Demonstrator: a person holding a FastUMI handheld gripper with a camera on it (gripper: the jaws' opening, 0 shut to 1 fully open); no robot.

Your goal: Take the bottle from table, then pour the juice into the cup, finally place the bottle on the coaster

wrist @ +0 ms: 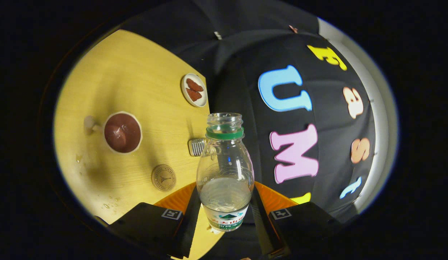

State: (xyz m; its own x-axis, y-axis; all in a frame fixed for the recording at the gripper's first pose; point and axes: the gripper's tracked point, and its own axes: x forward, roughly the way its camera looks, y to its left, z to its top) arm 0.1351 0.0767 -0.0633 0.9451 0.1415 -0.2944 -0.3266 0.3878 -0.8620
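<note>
A clear plastic bottle (225, 169) with a green neck ring and no cap stands between my fingers, partly filled with clear liquid. My gripper (225, 209) is shut on the bottle's lower body, one black finger (189, 220) pressing on each side. The view is rolled, so the yellow table (137, 72) slopes away to the left. On it stands a cup (122, 132) with a brown inside and a side handle. A round brown coaster (163, 177) lies on the table between the cup and my left finger.
A small white dish (194, 90) with red pieces sits at the table's far edge. A ribbed metal object (197, 146) lies just behind the bottle. Several water drops (110, 204) dot the table near the coaster. The black cloth wall hangs beyond the table.
</note>
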